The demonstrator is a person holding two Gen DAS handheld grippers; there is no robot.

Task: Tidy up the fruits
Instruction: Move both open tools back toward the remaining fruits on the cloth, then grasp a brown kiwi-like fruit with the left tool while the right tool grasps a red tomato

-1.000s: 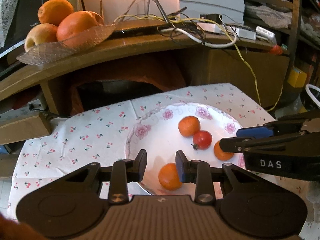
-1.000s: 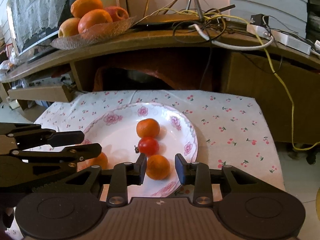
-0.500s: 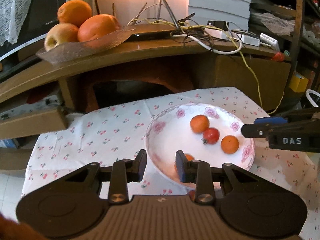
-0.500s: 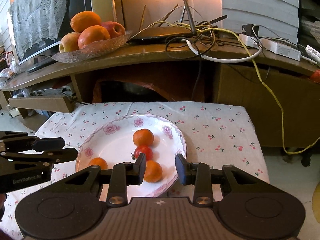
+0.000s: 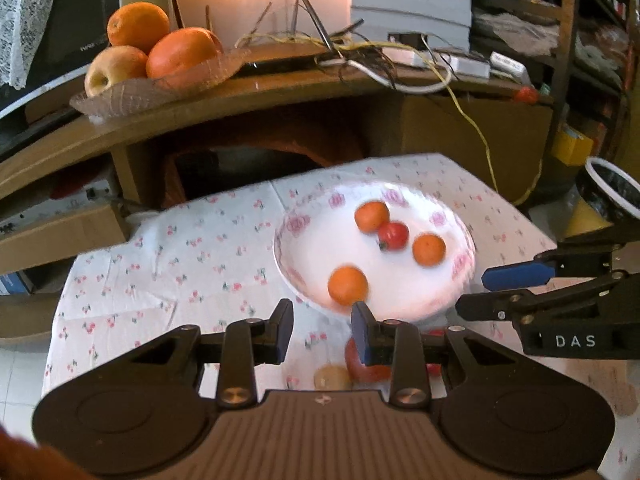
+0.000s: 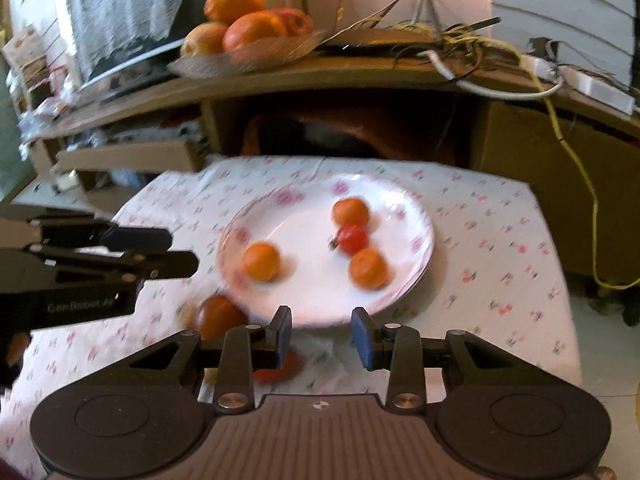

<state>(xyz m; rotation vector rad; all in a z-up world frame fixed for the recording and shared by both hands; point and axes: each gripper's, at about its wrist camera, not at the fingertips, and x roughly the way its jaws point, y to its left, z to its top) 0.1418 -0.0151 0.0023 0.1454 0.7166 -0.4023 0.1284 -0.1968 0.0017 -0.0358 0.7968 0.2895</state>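
Desk (image 6: 500,216) under a flowered cloth carries a white plate (image 6: 304,292) with pink blossoms on its rim. On the plate lie three small oranges, one (image 6: 261,261) alone at its left, two (image 6: 351,211) (image 6: 368,269) on either side of a red tomato (image 6: 352,238). Just off the plate's near-left rim sits a bigger red tomato (image 6: 218,316); beside it, in the left wrist view, sits a pale yellowish fruit (image 5: 332,378). Left gripper (image 5: 322,334) hangs with fingers a little apart and nothing between them. Right gripper (image 6: 322,332) has just been opening its fingers, and they too are empty, above the plate's near edge.
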